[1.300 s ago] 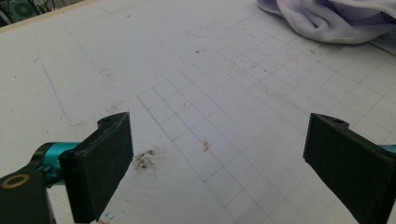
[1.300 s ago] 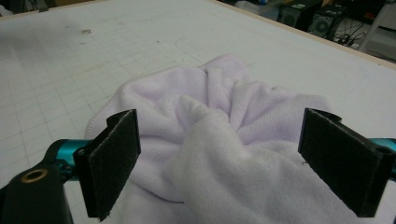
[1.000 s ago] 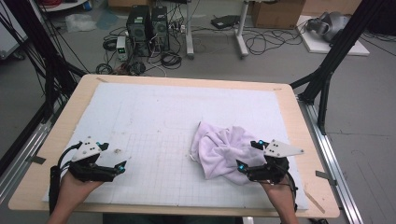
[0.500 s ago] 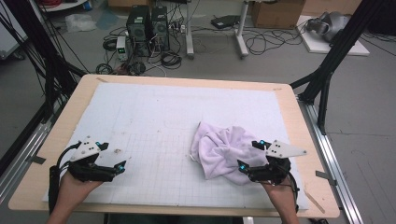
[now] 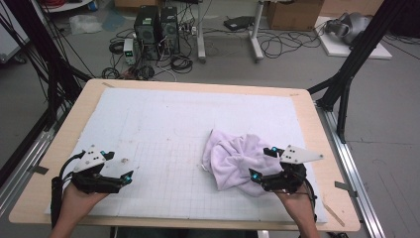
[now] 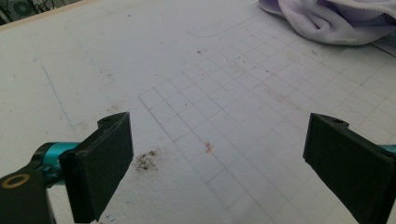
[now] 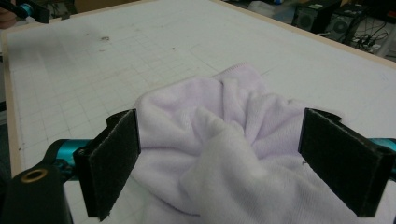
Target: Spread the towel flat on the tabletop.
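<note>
left gripper (image 5: pixel 130 177): near left of the table, held in a hand, jaws wide apart, nothing between them. In the left gripper view (image 6: pixel 215 154) they frame bare gridded mat with a dark smudge (image 6: pixel 147 160) and a small reddish spot (image 6: pixel 208 147).
right gripper (image 5: pixel 251 177): near right, jaws wide apart, straddling the near-right edge of the towel. In the right gripper view (image 7: pixel 219 154) the cloth bunches up between the two pads; neither pad is pressed into it.
towel (image 5: pixel 233 159): pale lilac, crumpled in a heap, right of centre on the mat, closer to the near edge than the far one. Also at the far right in the left gripper view (image 6: pixel 327 18).
mat (image 5: pixel 188 129): white, faint printed grid in the middle, scuffed and marked, covers nearly the whole top.
table (image 5: pixel 317 148): light wood rim shows all round the mat; black frame legs (image 5: pixel 349 59) at the far right.
vs earlier frames: left gripper same spot. Right gripper has edged slightly left over the towel's edge. Towel heap keeps the same shape and place.
floor beyond: grey, loose cables (image 5: pixel 277 44), two dark PC towers (image 5: pixel 156 25) at the far left, a white board (image 5: pixel 346 42) with grey gear on it at the far right.
containers: a cardboard box (image 5: pixel 292 12) on the far floor; contents can't tell.
</note>
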A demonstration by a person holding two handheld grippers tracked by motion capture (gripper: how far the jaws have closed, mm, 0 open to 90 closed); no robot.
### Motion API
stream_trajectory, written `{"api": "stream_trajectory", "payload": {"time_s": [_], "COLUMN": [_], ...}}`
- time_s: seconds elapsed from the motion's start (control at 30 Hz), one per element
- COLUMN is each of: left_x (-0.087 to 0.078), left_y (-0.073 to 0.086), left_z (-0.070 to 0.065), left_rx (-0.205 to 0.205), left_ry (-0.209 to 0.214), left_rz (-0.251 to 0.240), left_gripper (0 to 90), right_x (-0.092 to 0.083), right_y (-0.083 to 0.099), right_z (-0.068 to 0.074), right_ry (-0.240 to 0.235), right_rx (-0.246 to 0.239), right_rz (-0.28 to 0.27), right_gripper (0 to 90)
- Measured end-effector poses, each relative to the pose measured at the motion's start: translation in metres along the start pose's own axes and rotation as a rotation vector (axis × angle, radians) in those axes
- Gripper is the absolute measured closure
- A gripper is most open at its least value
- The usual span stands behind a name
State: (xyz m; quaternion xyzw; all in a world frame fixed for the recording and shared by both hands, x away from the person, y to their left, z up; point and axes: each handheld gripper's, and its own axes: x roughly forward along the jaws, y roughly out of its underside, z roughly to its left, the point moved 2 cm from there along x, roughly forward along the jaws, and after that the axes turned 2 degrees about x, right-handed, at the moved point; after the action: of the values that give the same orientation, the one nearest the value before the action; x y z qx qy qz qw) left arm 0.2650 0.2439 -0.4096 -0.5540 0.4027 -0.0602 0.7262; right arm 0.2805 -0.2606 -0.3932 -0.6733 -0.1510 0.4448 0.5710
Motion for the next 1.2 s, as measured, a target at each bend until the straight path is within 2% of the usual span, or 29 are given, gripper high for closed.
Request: {"api": "stream_trajectory", "payload": {"time_s": [0.17,0.27,0.57,0.63,0.73,0.77,0.83,1.03,1.13,1.2], "left_x": [0.001,0.0,-0.002,-0.003,-0.002,-0.002,-0.001,0.001,0.002,0.002], "left_y": [-0.001,-0.001,0.001,0.002,0.003,0.003,0.003,0.003,0.003,0.003], "left_z": [0.0,0.0,-0.002,-0.002,0.0,0.0,0.0,-0.001,-0.001,-0.001], "left_rx": [0.0,0.003,0.002,-0.002,-0.01,-0.01,-0.009,-0.01,-0.006,-0.003], "left_ry": [0.002,0.001,-0.008,-0.008,-0.007,-0.005,-0.002,0.001,0.002,0.002], "left_rz": [0.002,-0.001,0.001,0.001,0.003,0.003,0.008,0.007,0.014,0.016], "left_gripper": [8.9,8.9,9.2,9.4,9.4,9.5,9.5,9.8,9.9,10.0], "right_x": [0.005,0.013,0.048,0.054,0.063,0.067,0.072,0.072,0.072,0.071], "right_y": [-0.016,-0.019,-0.001,0.004,0.014,0.019,0.023,0.024,0.023,0.021], "right_z": [-0.003,-0.006,-0.015,-0.016,-0.016,-0.014,-0.012,-0.011,-0.011,-0.012], "right_ry": [-0.01,-0.019,-0.039,-0.058,-0.083,-0.085,-0.071,-0.086,-0.093,-0.119], "right_rx": [-0.013,-0.017,-0.016,-0.017,-0.015,-0.027,-0.071,-0.09,-0.08,-0.062], "right_rz": [0.0,0.024,0.193,0.213,0.281,0.323,0.352,0.368,0.368,0.359], "right_gripper": [12.1,12.2,18.2,24.6,35.3,38.8,43.0,65.8,70.2,72.4]}}
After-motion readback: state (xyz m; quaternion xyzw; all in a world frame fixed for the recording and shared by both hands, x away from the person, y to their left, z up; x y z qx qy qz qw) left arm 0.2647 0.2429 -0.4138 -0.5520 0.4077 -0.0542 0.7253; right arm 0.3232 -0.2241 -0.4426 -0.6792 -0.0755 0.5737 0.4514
